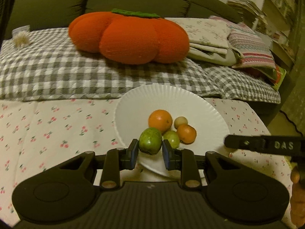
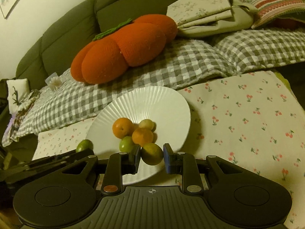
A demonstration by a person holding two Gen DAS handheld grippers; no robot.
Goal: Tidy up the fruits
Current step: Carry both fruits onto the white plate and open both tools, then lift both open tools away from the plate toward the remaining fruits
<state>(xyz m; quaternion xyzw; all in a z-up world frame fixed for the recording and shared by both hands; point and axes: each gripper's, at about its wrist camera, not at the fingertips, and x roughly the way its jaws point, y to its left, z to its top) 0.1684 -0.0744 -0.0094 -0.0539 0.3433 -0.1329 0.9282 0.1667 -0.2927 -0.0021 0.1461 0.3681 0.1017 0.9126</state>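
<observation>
Over the near rim of the white plate (image 1: 200, 103), at its 6 o'clock edge, the left tool (image 1: 150, 149) is pinching a green fruit (image 1: 150, 140) between its blue pads. The right tool (image 2: 152, 155) is pinching a darker green fruit (image 2: 152, 154) in the same way. On the plate, two oranges (image 1: 160, 120), a small pale fruit (image 1: 181, 121) and another green fruit (image 1: 172, 139) are lying together on the cherry-print cloth (image 1: 57, 126).

a big orange pumpkin cushion (image 1: 129, 38) sits on a grey checked blanket (image 1: 57, 72) well beyond the gripper, folded floral linens (image 1: 207, 36) to its right, a dark green sofa back (image 1: 57, 3) behind, cherry-print cloth (image 1: 57, 126) nearest.
</observation>
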